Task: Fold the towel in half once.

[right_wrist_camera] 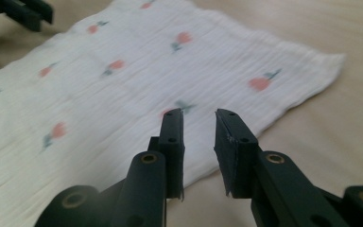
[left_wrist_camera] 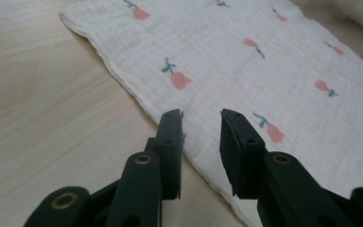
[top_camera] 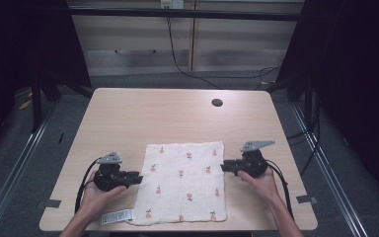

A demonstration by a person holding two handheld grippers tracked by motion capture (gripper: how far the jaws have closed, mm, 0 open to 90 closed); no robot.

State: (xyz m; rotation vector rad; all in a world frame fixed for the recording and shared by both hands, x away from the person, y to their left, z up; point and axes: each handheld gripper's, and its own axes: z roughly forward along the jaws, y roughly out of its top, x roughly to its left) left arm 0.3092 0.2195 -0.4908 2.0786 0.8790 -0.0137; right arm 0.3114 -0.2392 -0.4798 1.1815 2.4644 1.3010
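The wooden table (top_camera: pixel 128 113) has one flowered cloth (top_camera: pixel 185 180) near its front edge, with bare room behind. Two grippers, left gripper (top_camera: pixel 137 178) and right gripper (top_camera: pixel 224 167), wait at its sides, jaws apart, probably holding nothing.

You have a white, crinkled muslin cloth printed with small pink tulips on green stems (top_camera: pixel 183 181) lying flat and fully spread on the near half of the light wooden table (top_camera: pixel 143 113). It forms a rough square, its edges slightly wavy, its near edge close to the table's front edge. A small white printed label (top_camera: pixel 118 216) sticks out sideways from its near left corner.
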